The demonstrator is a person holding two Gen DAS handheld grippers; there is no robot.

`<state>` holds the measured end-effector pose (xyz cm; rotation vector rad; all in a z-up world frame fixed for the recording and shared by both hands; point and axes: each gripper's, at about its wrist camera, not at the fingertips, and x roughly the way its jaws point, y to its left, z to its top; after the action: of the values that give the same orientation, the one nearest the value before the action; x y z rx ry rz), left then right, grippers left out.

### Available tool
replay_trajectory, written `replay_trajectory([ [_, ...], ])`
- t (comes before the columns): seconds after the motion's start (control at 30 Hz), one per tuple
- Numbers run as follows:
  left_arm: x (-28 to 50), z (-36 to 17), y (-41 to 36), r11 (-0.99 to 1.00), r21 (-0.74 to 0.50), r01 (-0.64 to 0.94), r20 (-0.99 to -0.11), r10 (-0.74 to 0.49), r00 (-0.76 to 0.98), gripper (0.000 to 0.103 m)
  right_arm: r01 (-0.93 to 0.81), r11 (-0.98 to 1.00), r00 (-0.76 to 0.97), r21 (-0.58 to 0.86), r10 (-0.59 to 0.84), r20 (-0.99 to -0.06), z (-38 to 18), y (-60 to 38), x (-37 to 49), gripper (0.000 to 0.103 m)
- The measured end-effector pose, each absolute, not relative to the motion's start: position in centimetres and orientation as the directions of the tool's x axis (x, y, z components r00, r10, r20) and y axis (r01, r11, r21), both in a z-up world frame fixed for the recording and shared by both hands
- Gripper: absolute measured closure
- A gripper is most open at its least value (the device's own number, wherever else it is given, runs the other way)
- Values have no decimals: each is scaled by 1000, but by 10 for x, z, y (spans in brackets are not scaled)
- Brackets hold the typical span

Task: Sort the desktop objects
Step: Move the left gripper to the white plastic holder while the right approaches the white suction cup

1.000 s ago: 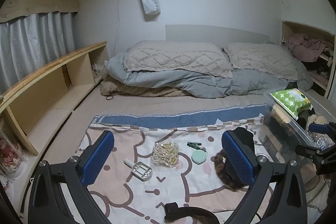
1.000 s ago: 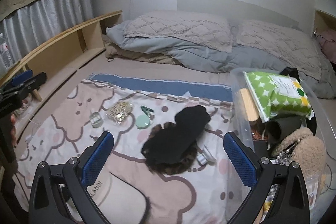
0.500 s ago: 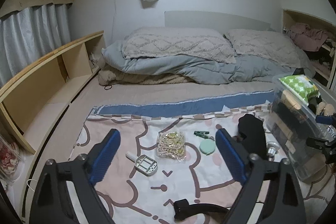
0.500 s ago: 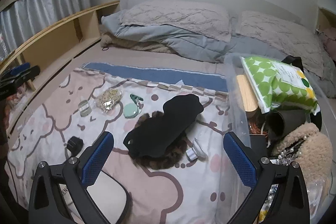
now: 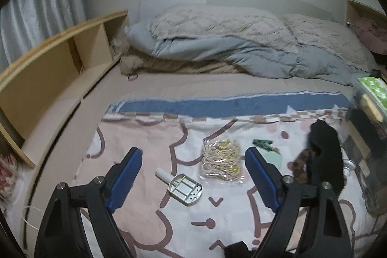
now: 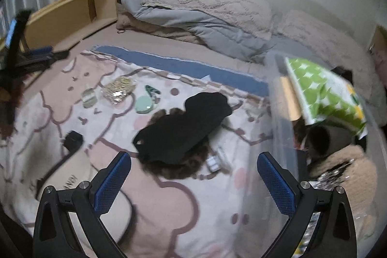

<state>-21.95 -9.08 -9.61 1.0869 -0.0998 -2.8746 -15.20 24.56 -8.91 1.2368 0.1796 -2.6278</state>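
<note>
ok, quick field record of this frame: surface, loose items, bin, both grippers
surface: patterned blanket on a bed
loose items: bagged beads, grey plastic tray piece, mint round disc, green clip, black cloth lying on a brown furry item
bin: clear storage bin at right, green-dotted pack on top
left gripper: open, nothing between the jaws, which have just been closing a little
right gripper: open, empty

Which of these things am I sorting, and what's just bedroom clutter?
To sort: bead bag, grey plastic piece, green clip, mint round case, black cloth, clear bin.

Just lying about: pillows, grey duvet, wooden shelf, curtain.
</note>
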Motion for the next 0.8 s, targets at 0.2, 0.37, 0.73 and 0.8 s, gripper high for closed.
replay_trajectory([
  [0.2, -246, -137, -108, -988, 135, 72, -716, -147, -682, 15, 220, -974, -603, 50, -177, -778, -96, 240, -166, 0],
  [0.37, -262, -165, -129, -988, 120, 97, -758, -154, -634, 15, 198, -980, -628, 21, -144, -765, -98, 231, -183, 0],
  [0.73, -284, -210, -143, -997, 37, 69, -833, -69, -549, 15, 327, -928, -604, -180, -58, -795, -109, 198, -204, 20],
  [0.8, -285, -213, -143, -998, 14, 58, -837, -44, -546, 15, 343, -900, -602, -268, 8, -798, -117, 195, -203, 28],
])
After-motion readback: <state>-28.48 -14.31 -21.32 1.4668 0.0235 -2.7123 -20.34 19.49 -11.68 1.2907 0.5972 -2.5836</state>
